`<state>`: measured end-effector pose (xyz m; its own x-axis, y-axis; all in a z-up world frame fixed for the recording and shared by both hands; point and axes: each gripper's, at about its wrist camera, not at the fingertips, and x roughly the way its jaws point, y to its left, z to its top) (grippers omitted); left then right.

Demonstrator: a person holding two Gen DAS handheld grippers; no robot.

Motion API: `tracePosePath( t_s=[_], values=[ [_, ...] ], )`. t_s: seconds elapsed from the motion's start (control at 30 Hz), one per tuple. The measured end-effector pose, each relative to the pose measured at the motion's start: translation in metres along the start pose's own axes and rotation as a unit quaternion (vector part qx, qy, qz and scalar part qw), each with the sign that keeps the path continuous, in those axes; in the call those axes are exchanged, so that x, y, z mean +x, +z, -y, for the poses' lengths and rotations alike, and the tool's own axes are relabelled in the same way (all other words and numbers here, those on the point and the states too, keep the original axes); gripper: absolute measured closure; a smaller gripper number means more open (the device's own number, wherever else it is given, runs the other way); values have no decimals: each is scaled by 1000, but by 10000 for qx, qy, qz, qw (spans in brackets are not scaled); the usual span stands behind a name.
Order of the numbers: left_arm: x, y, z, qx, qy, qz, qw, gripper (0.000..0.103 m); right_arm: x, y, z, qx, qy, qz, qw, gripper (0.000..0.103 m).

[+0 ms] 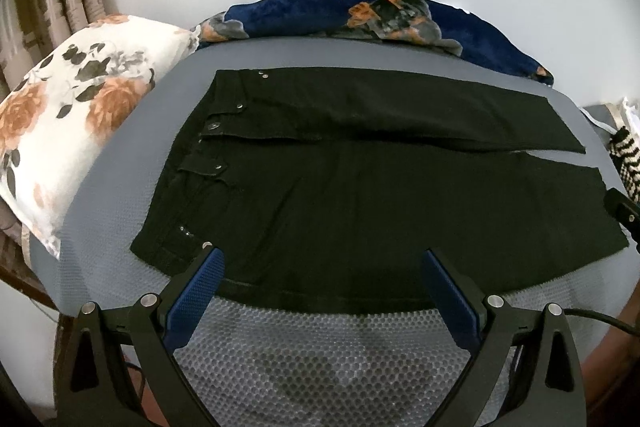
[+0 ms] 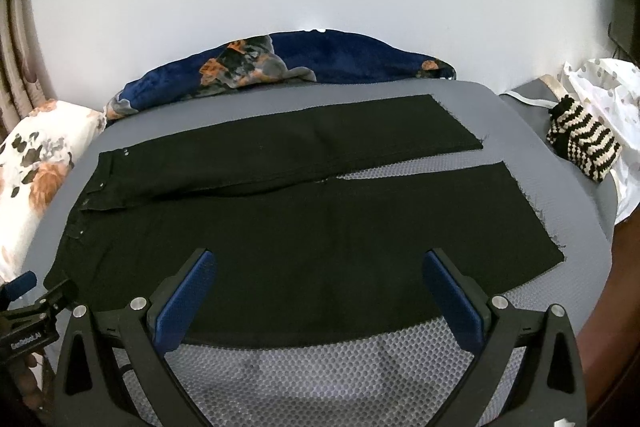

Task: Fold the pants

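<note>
Black pants flat on mat; left gripper, right gripper spread wide, seemingly hovering

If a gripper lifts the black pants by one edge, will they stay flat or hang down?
The black pants lie flat and limp on the grey mat, so they will probably droop and fold where lifted. The metal studs near the waistband suggest thick denim, likely somewhat heavy. The mat's bumpy texture may resist sliding.

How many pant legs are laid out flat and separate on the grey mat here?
2. On the black pants, the far leg lies toward the blue blanket; the near leg lies closest to the open right gripper. Nothing seems hidden.
</note>
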<state>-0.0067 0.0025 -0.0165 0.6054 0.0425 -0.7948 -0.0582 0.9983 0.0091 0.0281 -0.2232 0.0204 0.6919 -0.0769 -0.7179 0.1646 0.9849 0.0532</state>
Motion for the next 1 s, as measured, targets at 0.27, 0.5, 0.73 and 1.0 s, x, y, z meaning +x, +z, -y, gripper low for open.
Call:
tracePosePath(
  t_s=[0.27,0.5,0.73,1.0],
  values=[
    [1,2,2,35,118,31,9999,5,6,3,2,27,50,-13,10000,0],
    [5,4,3,103,197,23,9998,5,12,1,4,115,169,76,9998,0],
    [13,9,0,84,249,16,9997,5,19,6,3,57,174,24,9998,0],
    [25,20,-1,166,204,-6,9997,5,28,13,16,315,35,-88,9995,0]
  ],
)
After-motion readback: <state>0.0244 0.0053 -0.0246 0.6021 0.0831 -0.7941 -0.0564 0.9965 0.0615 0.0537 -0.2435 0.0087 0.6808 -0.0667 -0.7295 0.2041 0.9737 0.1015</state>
